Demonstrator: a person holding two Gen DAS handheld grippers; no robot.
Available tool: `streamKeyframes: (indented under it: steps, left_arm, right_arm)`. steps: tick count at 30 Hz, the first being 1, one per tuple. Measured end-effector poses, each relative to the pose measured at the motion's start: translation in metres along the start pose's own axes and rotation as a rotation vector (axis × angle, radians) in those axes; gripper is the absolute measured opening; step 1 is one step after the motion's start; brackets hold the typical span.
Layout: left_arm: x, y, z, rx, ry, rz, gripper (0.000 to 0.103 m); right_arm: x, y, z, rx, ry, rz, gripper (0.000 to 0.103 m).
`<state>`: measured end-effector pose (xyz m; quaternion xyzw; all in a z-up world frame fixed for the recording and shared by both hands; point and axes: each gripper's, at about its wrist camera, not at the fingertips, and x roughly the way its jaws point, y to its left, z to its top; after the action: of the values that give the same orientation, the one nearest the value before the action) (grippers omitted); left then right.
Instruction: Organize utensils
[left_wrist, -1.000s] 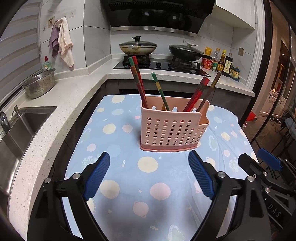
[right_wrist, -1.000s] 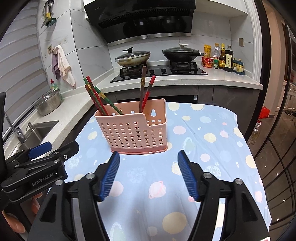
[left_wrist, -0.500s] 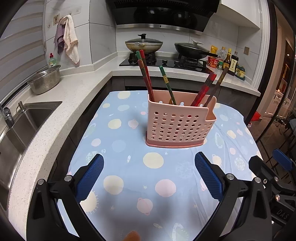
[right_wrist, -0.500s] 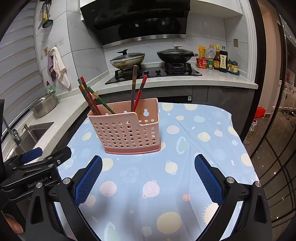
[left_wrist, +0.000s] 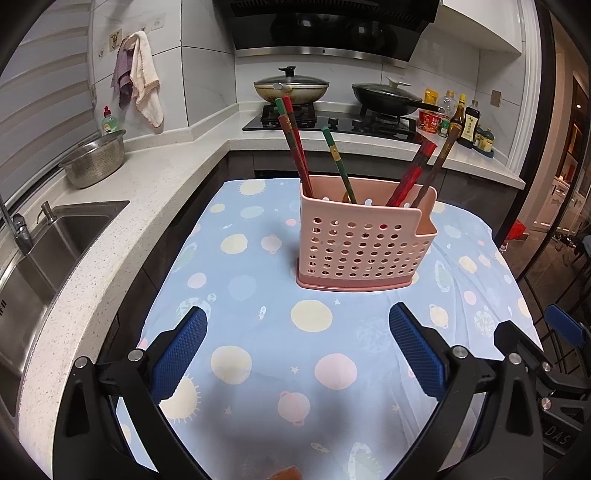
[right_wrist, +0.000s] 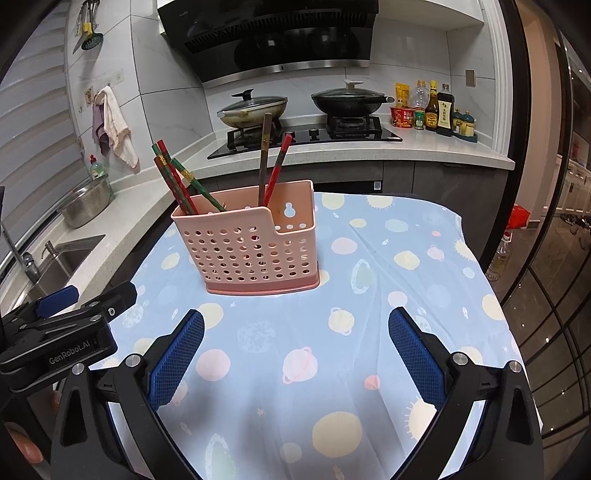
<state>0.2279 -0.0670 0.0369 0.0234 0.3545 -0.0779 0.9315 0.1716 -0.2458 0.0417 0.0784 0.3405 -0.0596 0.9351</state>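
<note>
Pink perforated utensil caddy (left_wrist: 364, 240) upright mid-table on planet-print cloth (left_wrist: 258, 332), chopsticks (left_wrist: 295, 144) inside. Left gripper (left_wrist: 297, 349) & right gripper (right_wrist: 295, 350): spread wide, holding nothing. Tip: pinch one stick high, lift straight

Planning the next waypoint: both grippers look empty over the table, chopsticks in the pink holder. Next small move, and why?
Probably none beyond easing both back: the task looks finished. All chopsticks stand in the pink perforated holder; none lie on the planet-print tablecloth. The left gripper and right gripper are wide open, empty, short of the holder.
</note>
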Motion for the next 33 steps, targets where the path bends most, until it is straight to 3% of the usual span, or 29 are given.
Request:
streamKeyframes:
  steps: [33]
  left_arm:
    - [0.0018,0.0016,-0.0080,-0.001,0.005,0.021,0.095]
  right_arm:
    - [0.0035,0.0009,-0.0049,-0.017,0.020,-0.007,0.096]
